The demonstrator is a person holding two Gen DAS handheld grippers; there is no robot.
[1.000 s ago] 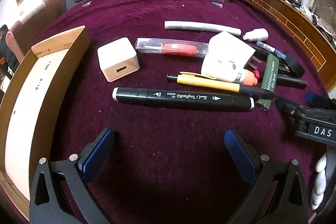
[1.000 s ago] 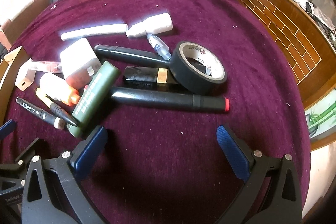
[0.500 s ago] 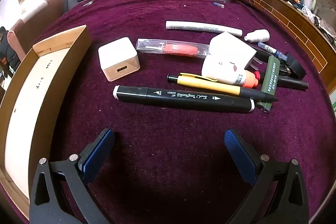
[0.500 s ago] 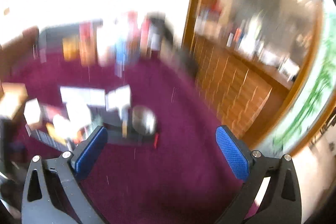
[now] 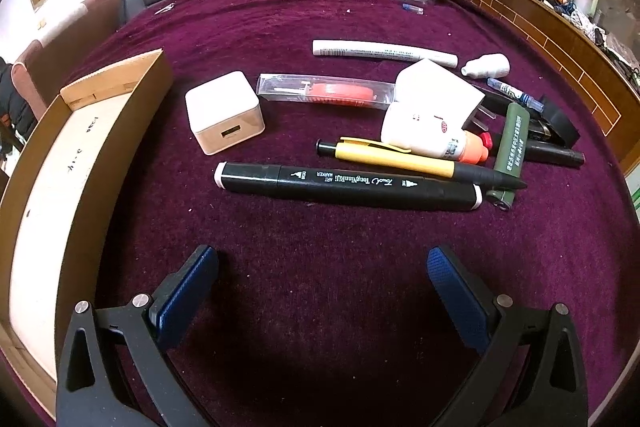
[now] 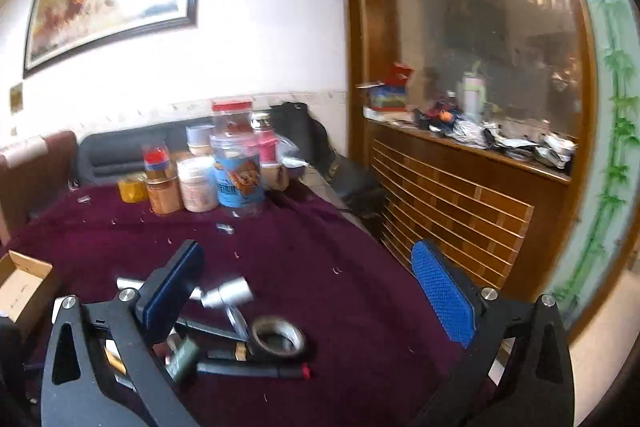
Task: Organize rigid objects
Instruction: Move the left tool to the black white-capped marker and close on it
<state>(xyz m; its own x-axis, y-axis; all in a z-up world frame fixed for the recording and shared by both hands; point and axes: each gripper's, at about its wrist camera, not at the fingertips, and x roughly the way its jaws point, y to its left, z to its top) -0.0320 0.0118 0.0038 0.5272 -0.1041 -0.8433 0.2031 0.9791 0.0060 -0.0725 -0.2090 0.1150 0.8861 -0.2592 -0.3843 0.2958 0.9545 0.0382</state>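
Ahead of the wide, empty jaws of the left gripper (image 5: 322, 277) the black marker (image 5: 346, 186) is lying untouched, while the right gripper (image 6: 310, 285), also wide, is lifting away from the tabletop (image 6: 320, 255), so sorting is barely starting.

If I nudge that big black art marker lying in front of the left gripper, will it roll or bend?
The black art marker looks like a stiff plastic barrel, so it probably won't bend. Lying flat on the napped purple cloth, it would likely slide or roll only a little. The left gripper is open and empty.
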